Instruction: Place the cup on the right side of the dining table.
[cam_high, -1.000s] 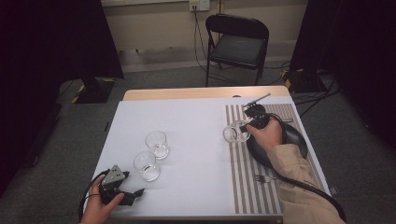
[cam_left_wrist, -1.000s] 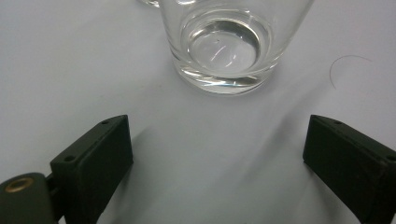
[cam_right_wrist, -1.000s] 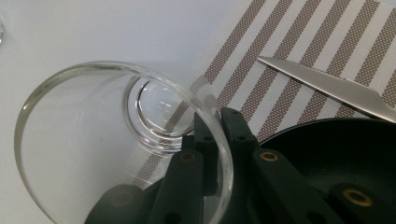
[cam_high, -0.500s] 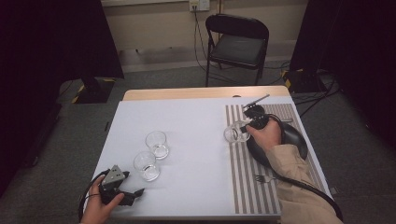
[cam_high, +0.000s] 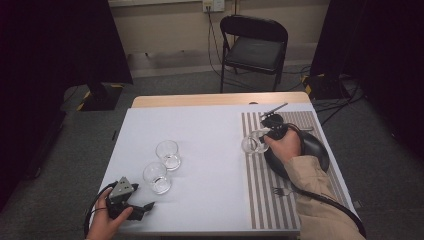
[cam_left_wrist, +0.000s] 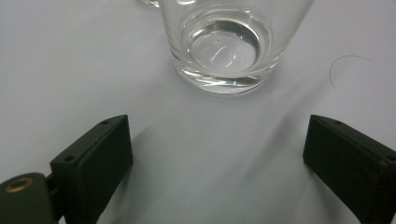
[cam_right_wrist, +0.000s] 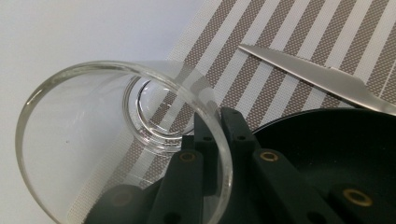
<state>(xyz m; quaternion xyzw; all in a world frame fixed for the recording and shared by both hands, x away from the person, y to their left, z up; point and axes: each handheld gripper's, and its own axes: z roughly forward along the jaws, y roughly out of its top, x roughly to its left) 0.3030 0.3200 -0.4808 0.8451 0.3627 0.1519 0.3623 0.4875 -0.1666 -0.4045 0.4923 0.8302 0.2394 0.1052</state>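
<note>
Three clear empty glasses are on the table. Two of them (cam_high: 168, 154) (cam_high: 157, 177) stand close together at the near left on the white cloth. My left gripper (cam_high: 144, 205) lies open just short of the nearer glass (cam_left_wrist: 224, 46), with nothing between its jaws. The third glass (cam_high: 251, 144) is at the left edge of the striped placemat (cam_high: 280, 215). My right gripper (cam_high: 264, 136) is shut on that glass's rim (cam_right_wrist: 126, 140), one finger (cam_right_wrist: 208, 135) inside and one outside. I cannot tell whether its base touches the mat.
A black plate (cam_high: 307, 150) lies on the placemat under my right hand. A knife (cam_high: 274, 108) is beyond it and a fork (cam_high: 280, 190) in front. The knife blade (cam_right_wrist: 317, 77) shows next to the plate (cam_right_wrist: 336, 154). A black chair (cam_high: 255, 47) stands behind the table.
Almost nothing: my right hand and its glass have drifted very slightly toward the near side. The left hand and the two glasses have stayed put.
</note>
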